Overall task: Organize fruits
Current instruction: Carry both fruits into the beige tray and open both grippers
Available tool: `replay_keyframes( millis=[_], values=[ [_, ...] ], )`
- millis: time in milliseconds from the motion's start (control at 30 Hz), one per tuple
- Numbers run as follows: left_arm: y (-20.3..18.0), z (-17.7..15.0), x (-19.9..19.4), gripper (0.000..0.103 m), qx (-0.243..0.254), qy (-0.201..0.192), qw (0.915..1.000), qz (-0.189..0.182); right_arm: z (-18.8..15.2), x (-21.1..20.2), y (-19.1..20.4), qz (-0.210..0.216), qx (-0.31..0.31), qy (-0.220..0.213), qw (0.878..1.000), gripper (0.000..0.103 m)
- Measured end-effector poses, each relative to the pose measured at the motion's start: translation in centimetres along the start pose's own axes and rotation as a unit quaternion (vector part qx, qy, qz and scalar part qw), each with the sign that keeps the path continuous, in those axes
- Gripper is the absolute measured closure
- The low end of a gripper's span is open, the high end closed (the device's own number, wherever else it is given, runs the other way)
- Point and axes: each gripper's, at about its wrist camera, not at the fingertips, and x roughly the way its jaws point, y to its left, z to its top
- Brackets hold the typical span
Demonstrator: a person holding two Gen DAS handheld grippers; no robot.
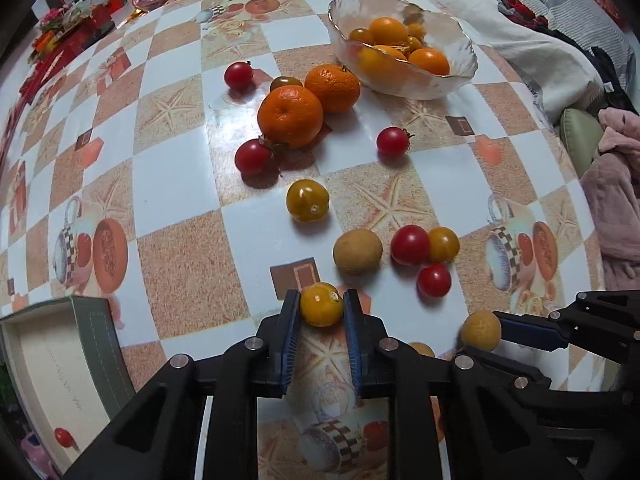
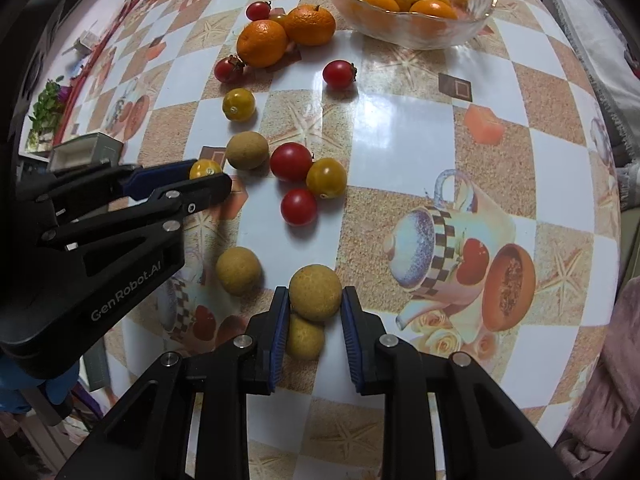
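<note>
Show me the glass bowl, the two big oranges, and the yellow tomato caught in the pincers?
glass bowl (image 1: 460, 80), left wrist view, near rim.
big oranges (image 1: 290, 114), left wrist view, top of nearer one.
yellow tomato (image 1: 320, 306), left wrist view, its middle, between the pads.

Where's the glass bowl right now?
The glass bowl sits at the far side of the table, upper right in the left wrist view and top centre-right in the right wrist view, just right of the two big oranges.

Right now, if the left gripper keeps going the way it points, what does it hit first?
Probably the table. The left gripper points steeply down, shut on a yellow tomato, so that tomato would press into the tabletop first; depth is unclear.
</note>
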Motion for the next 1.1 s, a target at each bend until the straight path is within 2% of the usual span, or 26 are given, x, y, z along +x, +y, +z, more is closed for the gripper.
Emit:
replay_keyframes(
  millis=[333, 533, 833, 1100],
  values=[
    [1.6, -2.5, -3.8, 0.08, -0.037, -0.026, 0.9989, -0.012, -1.4, -2.4, -0.2, 0.019, 0.014, -0.018, 1.0, 0.075],
    [4.0, -5.5, -6.7, 0.08, -0.069, -0.041, 0.9967, -0.009, -1.9, -3.8, 0.5, 0.022, 0.008, -0.022, 0.999, 0.075],
    [9.2, -10.6, -9.5, 0.08, -0.137, -0.05, 0.9892, 0.007, -1.8, -4.2, 4.9, 0.019, -0.032, -0.015, 0.999, 0.075],
    [15.6, -15.0, -10.4, 0.08, -0.207, -0.051, 0.9765, 0.034, 0.0, -3.4, 11.5, 0.027, -0.092, -0.01, 0.995, 0.075]
  ],
)
